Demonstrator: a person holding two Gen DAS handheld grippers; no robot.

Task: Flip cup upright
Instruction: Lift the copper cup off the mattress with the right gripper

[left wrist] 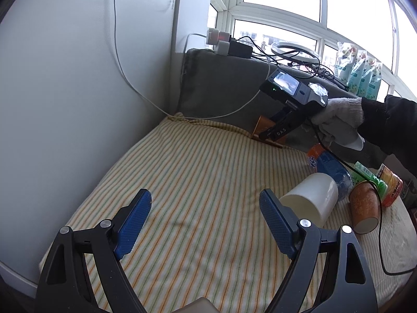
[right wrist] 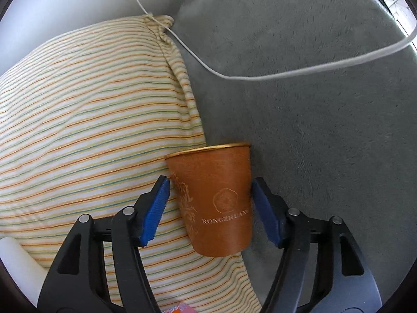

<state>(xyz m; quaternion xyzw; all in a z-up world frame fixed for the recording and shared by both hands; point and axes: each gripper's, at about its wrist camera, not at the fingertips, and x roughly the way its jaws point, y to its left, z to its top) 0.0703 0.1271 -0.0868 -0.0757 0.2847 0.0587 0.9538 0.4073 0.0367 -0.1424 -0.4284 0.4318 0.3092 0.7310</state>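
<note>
In the right wrist view an orange paper cup (right wrist: 217,198) marked RONGZHUAN lies between the blue pads of my right gripper (right wrist: 209,186). Both pads touch its sides near the rim end, at the seam between the striped cushion (right wrist: 86,120) and the grey backrest (right wrist: 312,91). In the left wrist view the same cup (left wrist: 260,127) shows partly hidden behind the right gripper body (left wrist: 289,99). My left gripper (left wrist: 204,202) is open and empty above the cushion (left wrist: 195,172). A white cup (left wrist: 310,198) and another orange cup (left wrist: 363,206) lie on their sides to its right.
A blue-and-orange bottle (left wrist: 328,164), a green packet (left wrist: 367,176) and an orange can (left wrist: 391,185) lie at the cushion's right. A black cable (left wrist: 378,208) crosses the cups. A white cable (right wrist: 286,74) hangs over the backrest. A power strip (left wrist: 226,43) sits on the window ledge.
</note>
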